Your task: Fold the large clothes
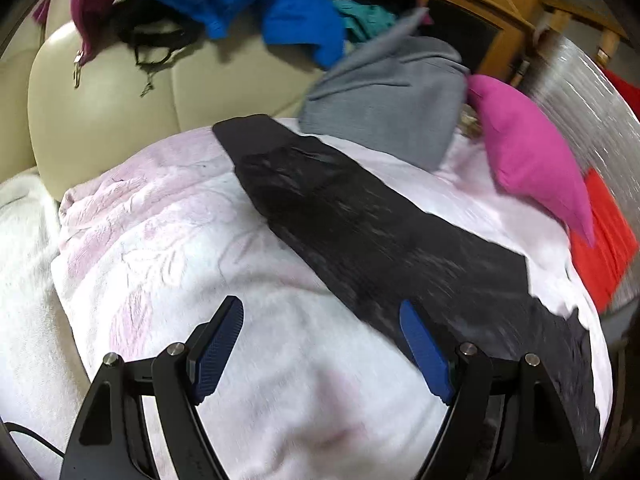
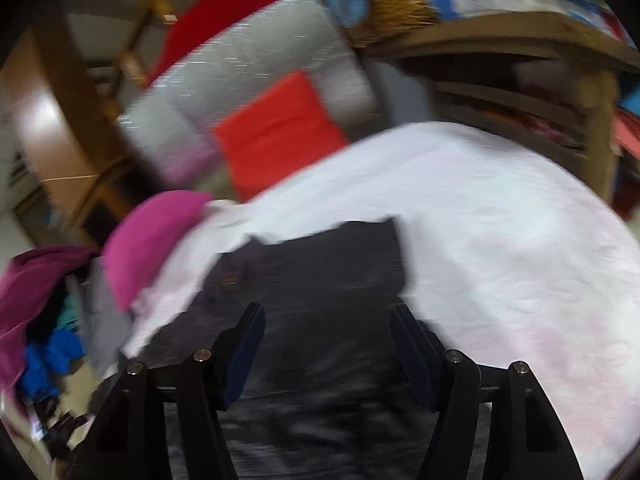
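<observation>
Below—black garment [image 1: 380,236] (flat), both grippers empty

Illumination indoor, even and moderate; its source is not in view. Left wrist view: fairly sharp at centre, slight streaking on the black garment [image 1: 360,232], soft shadows under the clothes pile [image 1: 248,4] on the cream sofa [image 1: 120,92]. Right wrist view: heavy motion blur throughout, shelving [image 2: 520,92] and red cushion [image 2: 280,128] smeared. Both views show strong fisheye bending and dark corners. Mild glare on the white blanket [image 2: 500,200].
</observation>
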A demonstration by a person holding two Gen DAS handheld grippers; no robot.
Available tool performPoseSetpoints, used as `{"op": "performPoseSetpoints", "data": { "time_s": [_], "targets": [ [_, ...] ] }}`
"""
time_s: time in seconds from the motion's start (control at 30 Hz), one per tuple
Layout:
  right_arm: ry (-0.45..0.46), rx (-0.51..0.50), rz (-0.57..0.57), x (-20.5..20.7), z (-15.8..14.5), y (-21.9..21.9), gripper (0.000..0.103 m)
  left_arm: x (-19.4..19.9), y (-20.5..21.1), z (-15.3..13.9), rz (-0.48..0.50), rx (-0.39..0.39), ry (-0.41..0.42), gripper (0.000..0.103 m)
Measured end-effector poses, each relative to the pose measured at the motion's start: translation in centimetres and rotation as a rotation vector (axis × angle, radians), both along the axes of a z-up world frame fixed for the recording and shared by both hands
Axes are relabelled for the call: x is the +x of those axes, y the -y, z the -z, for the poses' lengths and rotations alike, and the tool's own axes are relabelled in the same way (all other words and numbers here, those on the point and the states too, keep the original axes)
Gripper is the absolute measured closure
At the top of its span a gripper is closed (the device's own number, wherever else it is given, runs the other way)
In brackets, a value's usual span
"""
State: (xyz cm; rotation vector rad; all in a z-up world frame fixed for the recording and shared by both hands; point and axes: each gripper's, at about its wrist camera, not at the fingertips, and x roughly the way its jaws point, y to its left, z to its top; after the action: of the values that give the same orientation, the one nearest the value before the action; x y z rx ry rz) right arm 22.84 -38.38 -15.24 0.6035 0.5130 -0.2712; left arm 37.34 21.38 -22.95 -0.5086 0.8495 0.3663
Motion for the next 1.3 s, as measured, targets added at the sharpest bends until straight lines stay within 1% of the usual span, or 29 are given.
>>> {"op": "performPoseSetpoints", "data": {
  "time_s": [0.07,0.13,0.23,0.33,0.47,0.53,0.6,0.63,0.7,0.77,0.83,0.87,0.9,0.93,1.0,1.07,1.17,1.3],
  "targets": [
    [0.014,0.015,-0.059,0.8,-0.1,-1.4,0.034,1.0,-0.9,0.7,-0.019,0.0,-0.014,0.022],
    [-0.002,0.018,-0.106,1.8,0.1,-2.8,0.034,1.7,-1.5,1.6,-0.029,-0.019,-0.027,0.022],
    [-0.041,0.018,-0.159,3.3,0.9,-4.4,0.034,2.6,-2.5,3.1,-0.026,-0.102,-0.037,0.022],
    [-0.06,0.015,-0.186,3.9,1.4,-5.5,0.034,3.3,-3.4,4.1,-0.04,-0.152,-0.019,0.022],
    [-0.08,0.022,-0.206,4.5,2.2,-5.7,0.034,4.0,-4.1,4.8,-0.042,-0.162,0.013,0.022],
    [-0.092,0.027,-0.212,4.9,2.6,-5.8,0.034,4.4,-4.0,4.9,-0.038,-0.15,0.028,0.025],
    [-0.097,0.035,-0.217,5.0,2.8,-5.8,0.034,4.9,-4.0,5.0,-0.023,-0.141,0.046,0.034],
    [-0.099,0.042,-0.219,5.0,3.0,-5.8,0.034,5.3,-4.0,5.2,-0.013,-0.145,0.048,0.038],
    [-0.106,0.042,-0.221,5.1,3.1,-5.8,0.034,6.0,-4.1,5.9,-0.004,-0.159,0.03,0.051],
    [-0.114,0.037,-0.226,5.3,3.2,-5.9,0.034,6.4,-4.4,6.3,-0.013,-0.157,0.036,0.055],
    [-0.12,0.037,-0.23,5.5,3.4,-5.9,0.034,6.7,-4.6,6.3,-0.018,-0.156,0.041,0.065],
    [-0.121,0.037,-0.23,5.5,3.4,-5.9,0.034,6.8,-4.6,6.4,-0.018,-0.164,0.041,0.076],
    [-0.122,0.038,-0.231,5.6,3.5,-5.9,0.034,6.8,-4.6,6.3,-0.021,-0.171,0.047,0.08],
    [-0.123,0.038,-0.231,5.7,3.4,-5.8,0.034,6.9,-4.6,6.1,-0.025,-0.17,0.051,0.082],
    [-0.117,0.039,-0.227,5.7,3.3,-5.6,0.034,6.8,-4.2,5.2,-0.027,-0.154,0.073,0.09],
    [-0.109,0.045,-0.218,5.5,3.2,-5.3,0.034,6.7,-3.3,3.5,-0.009,-0.119,0.112,0.092],
    [-0.095,0.061,-0.204,5.3,3.0,-4.8,0.034,6.2,-1.0,0.3,0.047,-0.06,0.187,0.094],
    [-0.089,0.076,-0.194,4.9,3.0,-4.4,0.034,4.8,3.8,-3.9,0.147,0.013,0.281,0.095]
  ]
}}
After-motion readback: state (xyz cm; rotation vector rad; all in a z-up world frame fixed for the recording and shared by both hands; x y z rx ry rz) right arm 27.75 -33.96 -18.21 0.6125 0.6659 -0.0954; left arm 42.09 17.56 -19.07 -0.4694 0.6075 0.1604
